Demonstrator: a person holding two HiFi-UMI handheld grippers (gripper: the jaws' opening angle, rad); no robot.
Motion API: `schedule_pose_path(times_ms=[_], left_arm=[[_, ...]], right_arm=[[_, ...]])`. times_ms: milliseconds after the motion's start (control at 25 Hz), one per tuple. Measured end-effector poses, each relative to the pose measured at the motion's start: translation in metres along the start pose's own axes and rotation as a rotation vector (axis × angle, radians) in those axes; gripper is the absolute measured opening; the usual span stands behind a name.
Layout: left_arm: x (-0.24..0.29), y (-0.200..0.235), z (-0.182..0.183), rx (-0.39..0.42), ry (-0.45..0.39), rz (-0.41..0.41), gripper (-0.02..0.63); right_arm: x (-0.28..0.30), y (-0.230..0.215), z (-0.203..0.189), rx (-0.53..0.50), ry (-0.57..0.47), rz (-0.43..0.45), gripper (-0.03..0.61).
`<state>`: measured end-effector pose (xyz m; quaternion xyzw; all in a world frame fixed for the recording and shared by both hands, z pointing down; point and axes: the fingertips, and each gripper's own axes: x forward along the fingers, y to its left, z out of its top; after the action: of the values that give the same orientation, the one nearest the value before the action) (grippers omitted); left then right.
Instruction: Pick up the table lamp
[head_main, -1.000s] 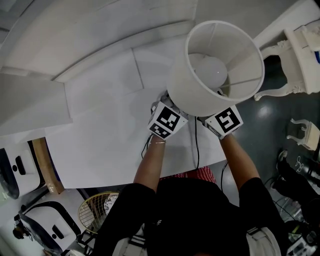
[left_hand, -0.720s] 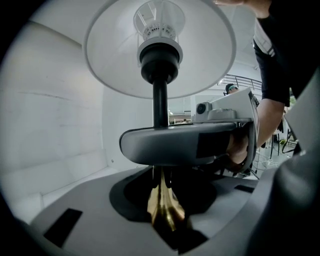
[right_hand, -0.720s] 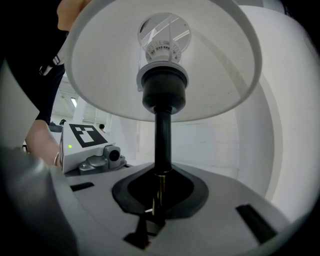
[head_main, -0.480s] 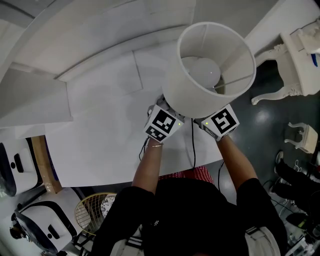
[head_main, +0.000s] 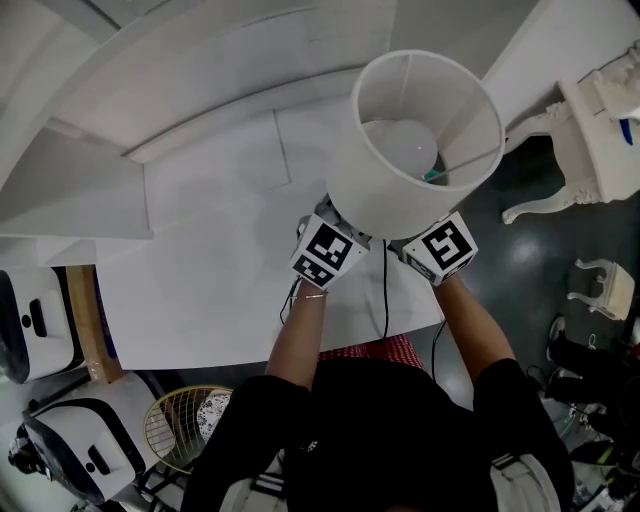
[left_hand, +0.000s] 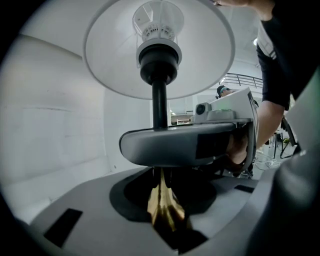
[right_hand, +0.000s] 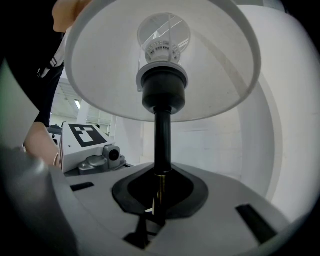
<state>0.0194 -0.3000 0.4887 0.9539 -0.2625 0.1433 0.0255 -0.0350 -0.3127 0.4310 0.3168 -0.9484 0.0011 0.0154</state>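
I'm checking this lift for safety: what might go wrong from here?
The left tool and right tool both pinch the table lamp low on its thin stem, beneath the wide lampshade; it may tip or swivel. The black cord hangs past the table edge and might snag.

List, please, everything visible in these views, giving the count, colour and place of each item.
table lamp: one, white shade and black stem, held above the table
bulb: one, white, inside the shade
cable: one, black, hanging below the lamp
table: one, white, under the lamp
carved furniture: two pieces, white, on the dark floor at right
wire basket: one, gold, lower left
checked cloth: one, red, at the table's near edge
left gripper: one, grey, closed on the lamp's gold lower part
right gripper: one, grey, closed on the stem
forearms: two, bare, behind the grippers
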Motion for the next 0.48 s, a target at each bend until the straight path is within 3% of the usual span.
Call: schedule_pose_path(times_ms=[480], left_arm=[[-0.004,-0.010,0.024,0.016,-0.009,0.013,0.115]], right_arm=[[-0.012,0.002,0.022,-0.005,-0.010,0.014,0.043]])
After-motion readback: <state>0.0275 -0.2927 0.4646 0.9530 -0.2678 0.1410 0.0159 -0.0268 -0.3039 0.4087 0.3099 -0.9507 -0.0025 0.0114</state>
